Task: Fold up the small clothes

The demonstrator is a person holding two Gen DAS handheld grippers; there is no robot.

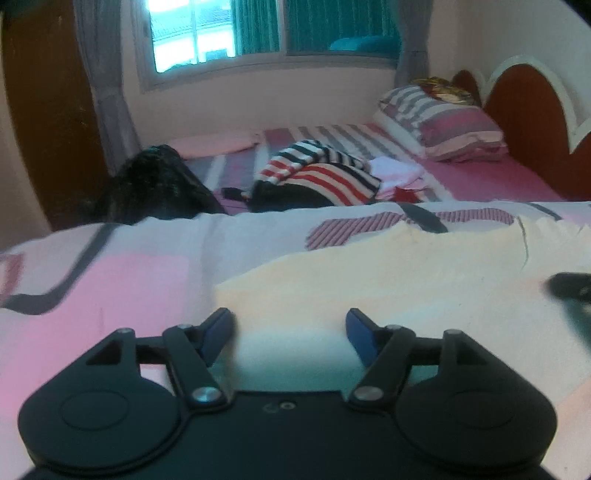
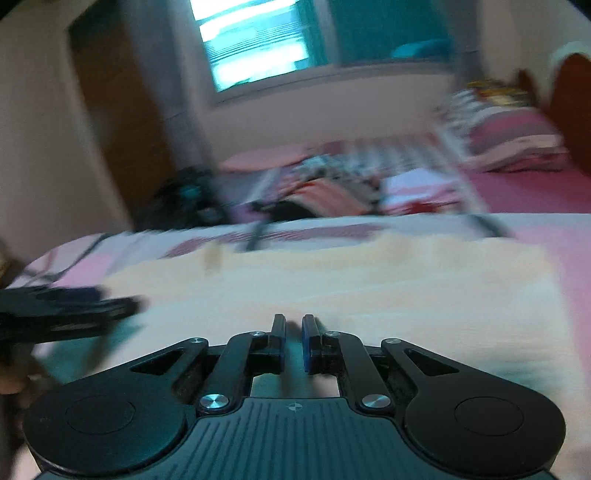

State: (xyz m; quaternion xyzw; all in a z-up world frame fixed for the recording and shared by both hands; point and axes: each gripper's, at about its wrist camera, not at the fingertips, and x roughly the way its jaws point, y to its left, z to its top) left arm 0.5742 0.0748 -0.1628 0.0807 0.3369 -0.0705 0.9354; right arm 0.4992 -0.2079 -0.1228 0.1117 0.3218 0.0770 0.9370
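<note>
My left gripper [image 1: 290,325] hangs low over the near left corner of the cream cloth [image 1: 369,280], its blue-padded fingers [image 1: 218,332] spread wide with nothing pinched between them. The cloth lies flat on the bed [image 1: 110,273], over a pink and white cover with grey lines. My right gripper [image 2: 293,328] is closed, its pads nearly together; whether a fold of the cloth is caught between them I cannot tell, since that view is blurred. It sits low over the near edge of the same cloth, to the right of my left one, which shows as a dark smear at the left side of the right wrist view.

Farther back on the bed lies a heap of clothes: a striped garment [image 1: 317,170] in red, white and dark blue on top, something white [image 1: 395,170] just beside it, and a dark bundle [image 1: 155,184] off to the left. A striped pillow [image 1: 443,122] rests against the headboard [image 1: 528,107], under the window [image 1: 192,33].
</note>
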